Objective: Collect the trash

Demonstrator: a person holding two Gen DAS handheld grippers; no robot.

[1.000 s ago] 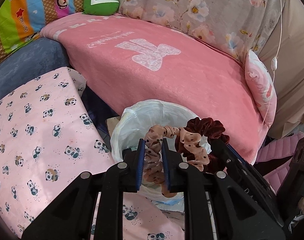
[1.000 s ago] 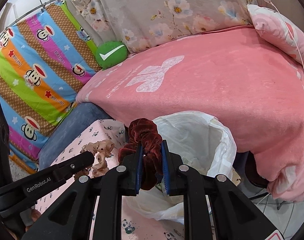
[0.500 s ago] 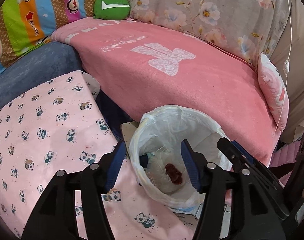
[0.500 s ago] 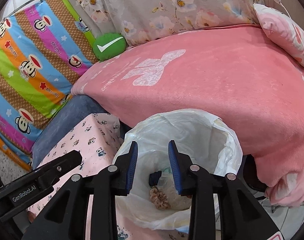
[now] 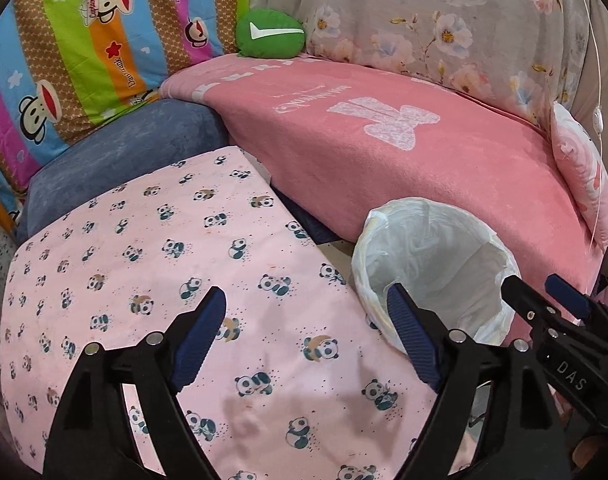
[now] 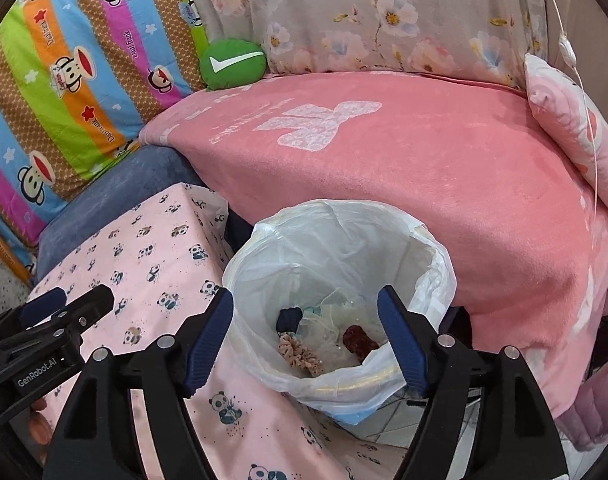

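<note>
A waste bin lined with a white plastic bag (image 6: pixel 419 264) stands between the panda-print table and the pink sofa. At its bottom lie a beige dotted scrunchie (image 6: pixel 300 354), a dark red velvet scrunchie (image 6: pixel 359 342) and a dark blue item (image 6: pixel 290 318). My right gripper (image 6: pixel 305 332) hangs over the bin, its jaws opening, nothing between them. My left gripper (image 5: pixel 305 336) is above the table's pink panda cloth (image 5: pixel 144 264), left of the bin (image 5: pixel 435 256), its jaws opening and empty too. The right gripper's tip (image 5: pixel 543 304) shows at the left wrist view's right edge.
A pink blanket (image 6: pixel 423 160) covers the sofa behind the bin, with a pink pillow (image 6: pixel 571 128) at its right end and a green cushion (image 6: pixel 232 64) at the back. A striped monkey-print quilt (image 6: pixel 64 80) and a blue cushion (image 5: pixel 116 156) lie to the left.
Both grippers let go of their scrunchies, which dropped into the bin. Both sets of jaws widened. The left gripper swung left, away from the bin and over the table.
</note>
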